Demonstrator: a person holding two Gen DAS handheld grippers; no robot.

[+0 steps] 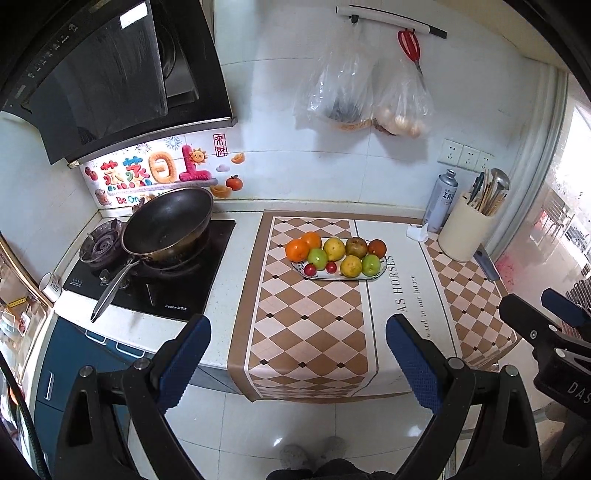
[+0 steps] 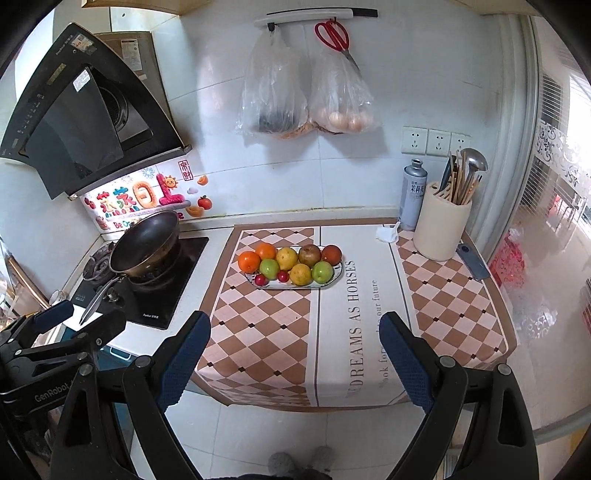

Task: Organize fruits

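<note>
both the left tool (image 1: pixel 298 360) and right tool (image 2: pixel 294 356) hang apart and empty, the fruit plate (image 1: pixel 371 277) well ahead on the tabletop (image 1: pixel 388 295); fruits (image 2: pixel 290 264) look round, firm, probably slick, best pinched across their middles.

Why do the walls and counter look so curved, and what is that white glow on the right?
Both wrist views use fisheye lenses, bending the counter and wall rail. In the left view, daylight blows out the window; the right view's window glares too. The fruit plate stays sharp.
</note>
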